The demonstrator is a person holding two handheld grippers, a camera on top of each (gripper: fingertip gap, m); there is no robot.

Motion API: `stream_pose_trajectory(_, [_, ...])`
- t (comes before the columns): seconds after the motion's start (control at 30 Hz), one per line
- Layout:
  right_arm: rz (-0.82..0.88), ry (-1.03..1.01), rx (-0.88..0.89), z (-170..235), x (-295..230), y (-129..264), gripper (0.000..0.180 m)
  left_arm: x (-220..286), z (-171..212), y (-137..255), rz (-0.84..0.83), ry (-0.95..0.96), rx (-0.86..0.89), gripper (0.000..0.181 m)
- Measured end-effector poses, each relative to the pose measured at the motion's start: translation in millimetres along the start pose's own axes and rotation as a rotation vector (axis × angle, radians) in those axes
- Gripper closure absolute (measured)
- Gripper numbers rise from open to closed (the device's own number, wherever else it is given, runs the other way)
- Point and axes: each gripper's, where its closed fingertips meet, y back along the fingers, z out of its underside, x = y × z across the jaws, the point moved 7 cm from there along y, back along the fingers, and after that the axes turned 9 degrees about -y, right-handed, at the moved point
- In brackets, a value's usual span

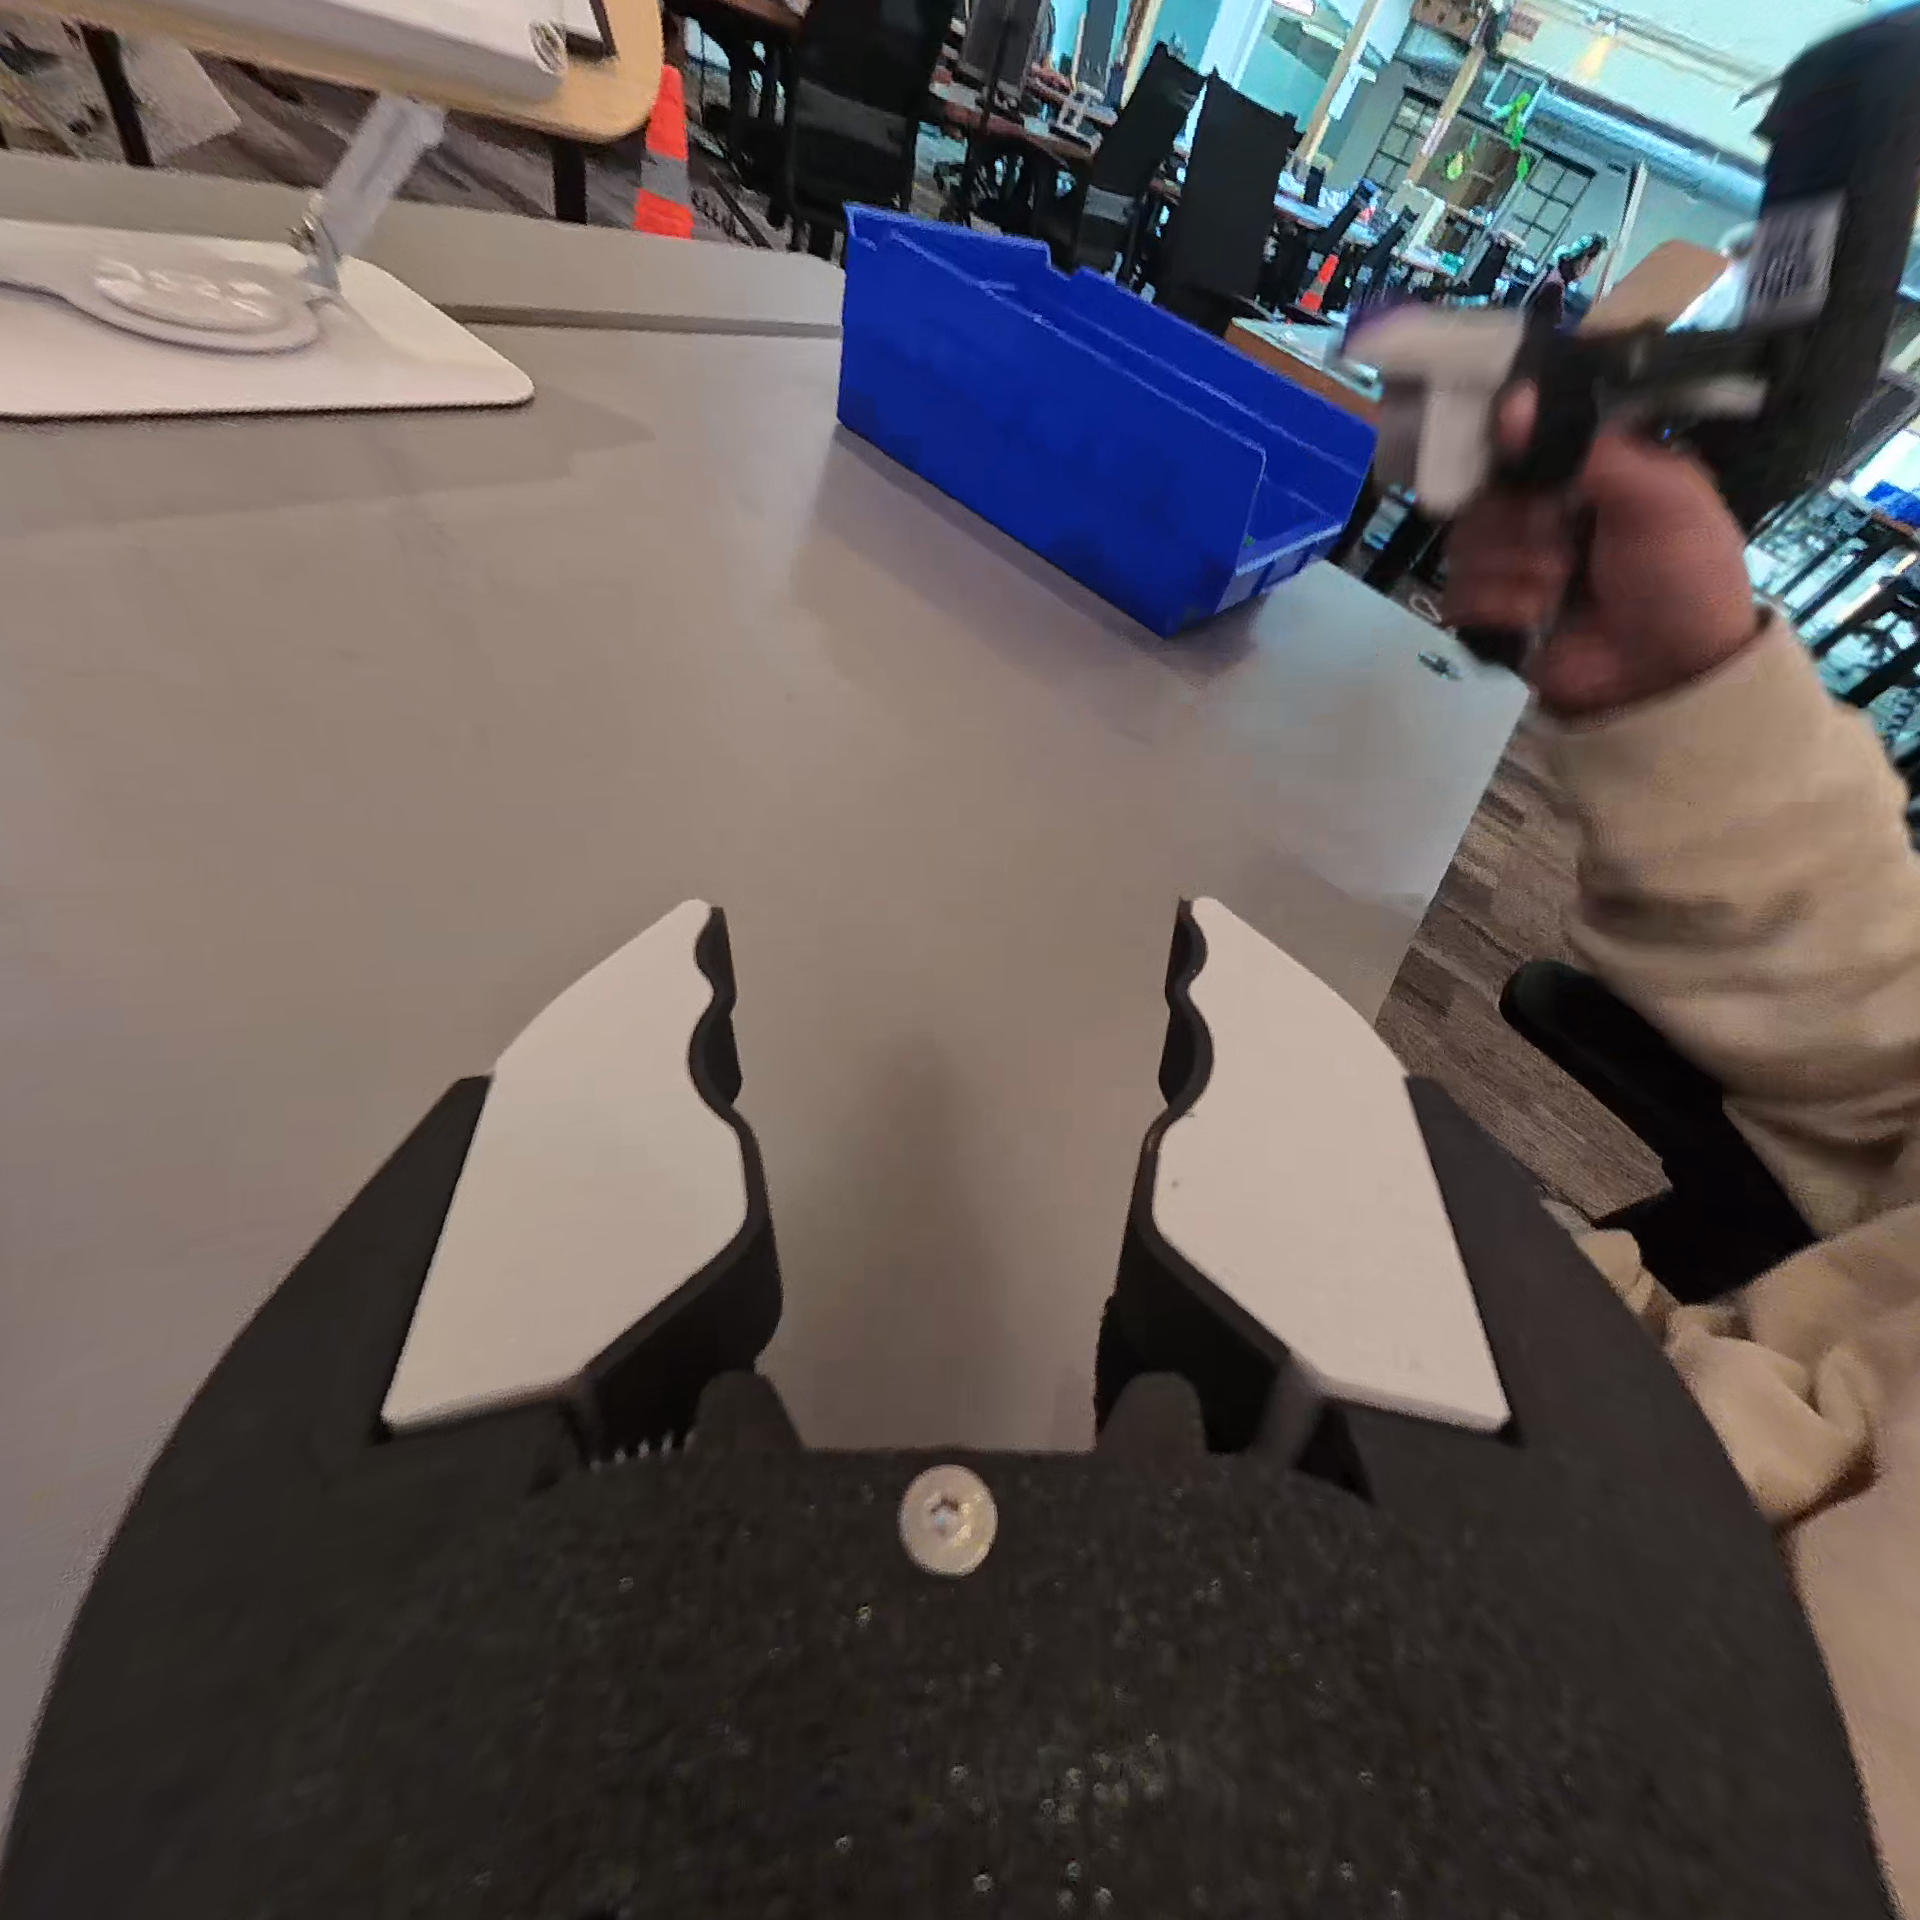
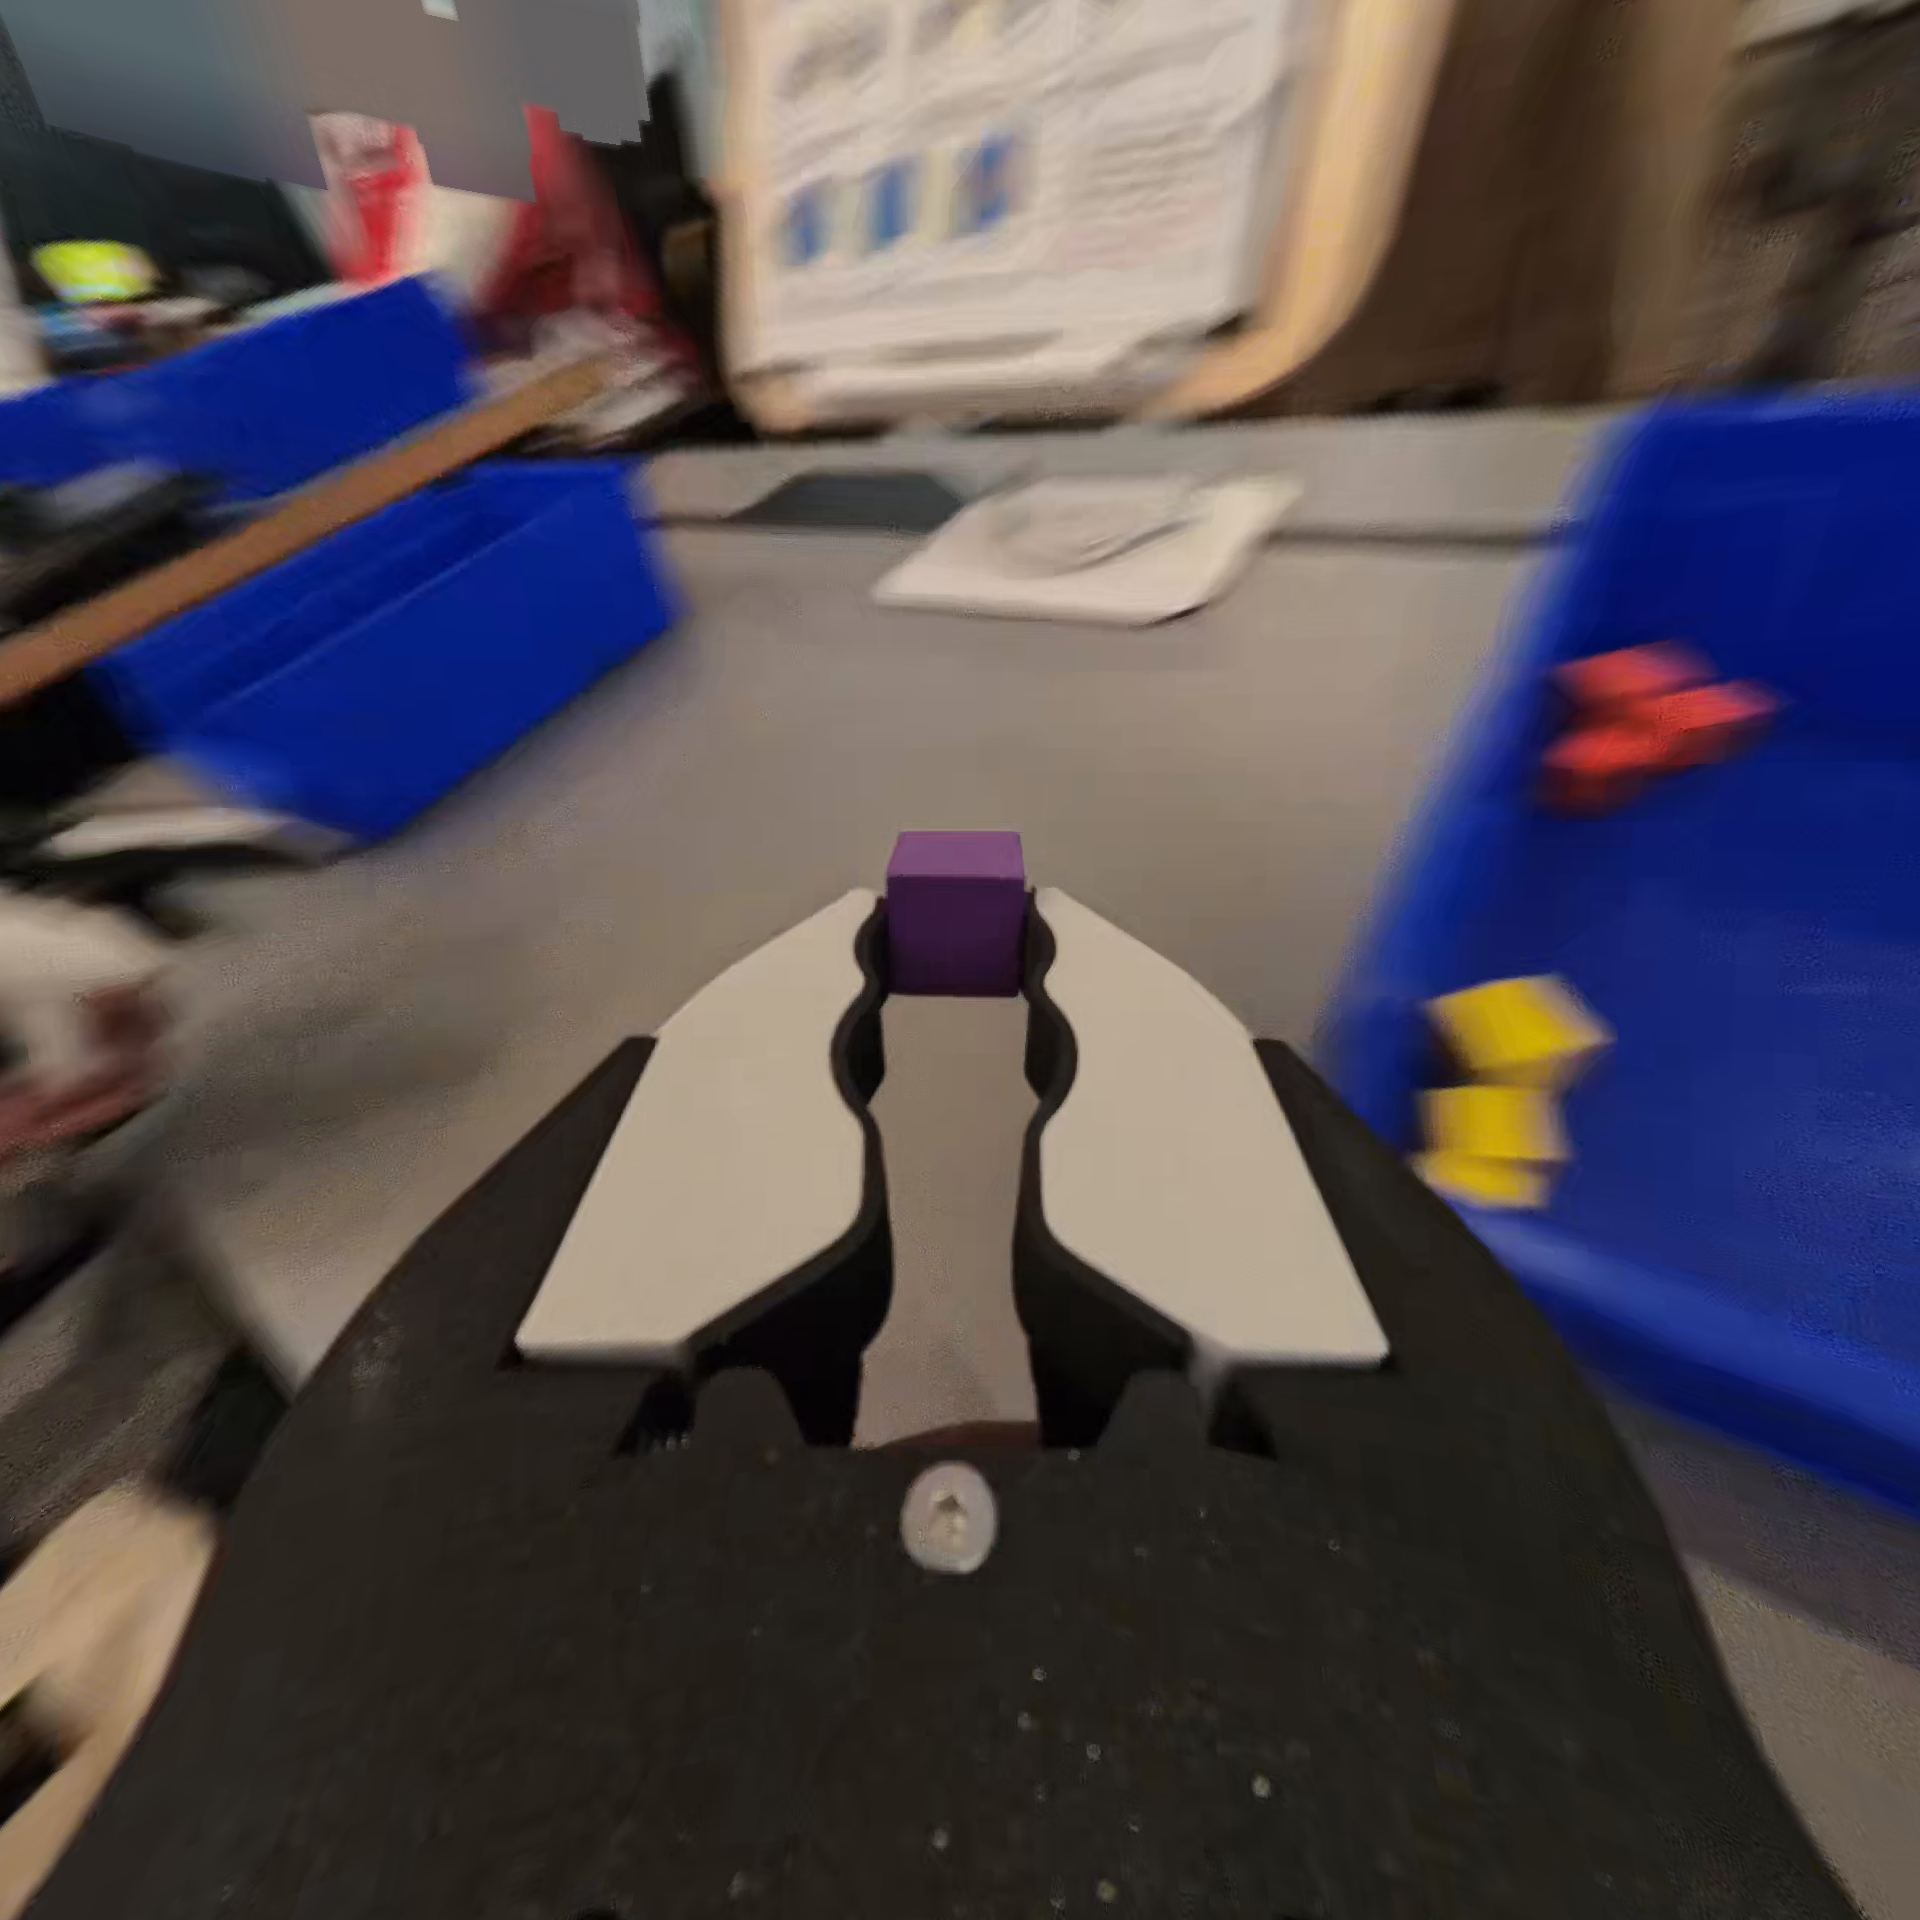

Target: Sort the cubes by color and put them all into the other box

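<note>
Grey table [image 1: 520, 675], black chairs [image 1: 1226, 187], patterned carpet [image 1: 1507, 852], orange cone [image 1: 667, 156]

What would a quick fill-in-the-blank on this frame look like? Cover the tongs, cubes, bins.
1. The right tongs are shut on a ____ cube.
2. The left tongs are ____ and hold nothing.
3. The blue bin at the right of the right wrist view holds red cubes and ____ cubes.
4. Both tongs are above a ____ table.

Missing words: purple; open; yellow; grey
</note>
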Motion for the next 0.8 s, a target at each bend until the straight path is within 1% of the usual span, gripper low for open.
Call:
stream_pose_trajectory(0.03, [0.090, 0.009, 0.038, -27, 24, 8, 0.157, 1, 2, -2, 0.006, -0.001, -0.016, 0.102])
stream_pose_trajectory(0.07, [0.168, 0.009, 0.024, -51, 51, 9, 0.157, 1, 3, -3, 0.012, -0.005, -0.028, 0.102])
stream_pose_trajectory(0.1, [0.244, 0.010, -0.044, -71, 80, 3, 0.157, 2, 3, -5, 0.021, -0.009, -0.029, 0.103])
stream_pose_trajectory(0.13, [0.300, 0.009, -0.141, -84, 108, -13, 0.157, 4, 3, -6, 0.036, -0.008, -0.027, 0.103])
stream_pose_trajectory(0.2, [0.365, 0.020, -0.375, -95, 162, -57, 0.156, 8, 2, -9, 0.066, -0.002, -0.024, 0.103])
stream_pose_trajectory(0.27, [0.399, -0.025, -0.608, -87, 206, -101, 0.156, 12, 2, -12, 0.084, -0.009, -0.031, 0.103])
stream_pose_trajectory(0.33, [0.438, -0.084, -0.706, -81, 235, -132, 0.156, 16, 4, -14, 0.086, -0.030, -0.053, 0.103])
stream_pose_trajectory(0.4, [0.518, -0.112, -0.767, -78, 257, -149, 0.156, 18, 7, -14, 0.080, -0.054, -0.069, 0.102])
stream_pose_trajectory(0.47, [0.601, -0.158, -0.798, -78, 273, -156, 0.156, 19, 9, -13, 0.081, -0.065, -0.079, 0.102])
stream_pose_trajectory(0.57, [0.701, -0.236, -0.822, -77, 291, -155, 0.156, 17, 12, -10, 0.084, -0.052, -0.081, 0.102])
stream_pose_trajectory(0.67, [0.773, -0.221, -0.811, -81, 300, -150, 0.156, 13, 14, -5, 0.112, -0.002, -0.073, 0.102])
stream_pose_trajectory(0.7, [0.776, -0.230, -0.815, -80, 301, -149, 0.155, 11, 14, -4, 0.119, 0.016, -0.066, 0.102])
stream_pose_trajectory(0.77, [0.734, -0.271, -0.805, -79, 300, -148, 0.147, 9, 14, -1, 0.131, 0.042, -0.054, 0.102])
stream_pose_trajectory(0.8, [0.716, -0.277, -0.792, -81, 298, -146, 0.146, 7, 13, 0, 0.130, 0.049, -0.050, 0.102])
